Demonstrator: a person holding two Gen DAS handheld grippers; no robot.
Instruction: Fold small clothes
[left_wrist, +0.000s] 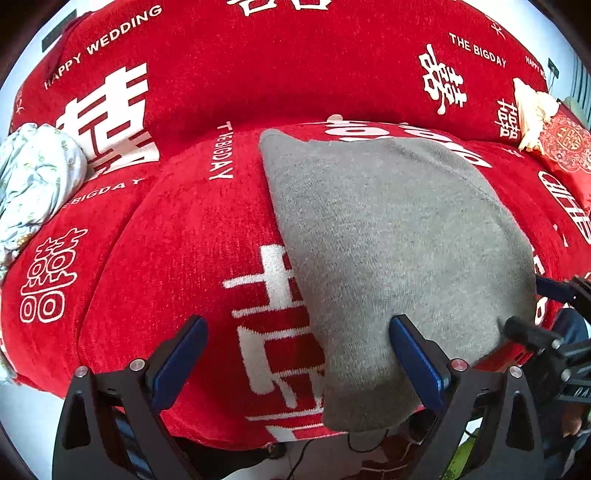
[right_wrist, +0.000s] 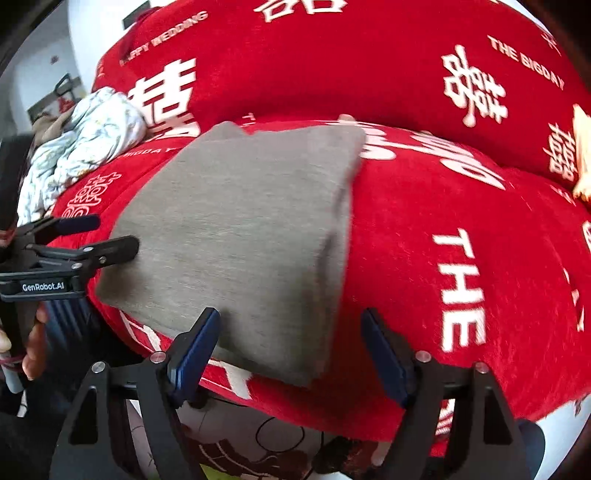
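While both open, each gripper (left_wrist: 297, 363) (right_wrist: 290, 350) apparently straddles the grey garment's (left_wrist: 399, 251) near corners.

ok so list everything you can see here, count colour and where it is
grey garment: one, grey, folded, lying on the seat near its front edge
sofa cover: one, red with white lettering, over seat and backrest
crumpled cloth: one, pale with a small floral print, at the seat's left end
cushion: one, red with a patterned front, at the seat's right end
cream item: one, cream, by the cushion; too small to identify
cables: dark, on the floor below the seat's front
left gripper: one, black with blue pads, open at the garment's near left corner
right gripper: one, black with blue pads, open at its near right corner
hand: one, holding the left gripper
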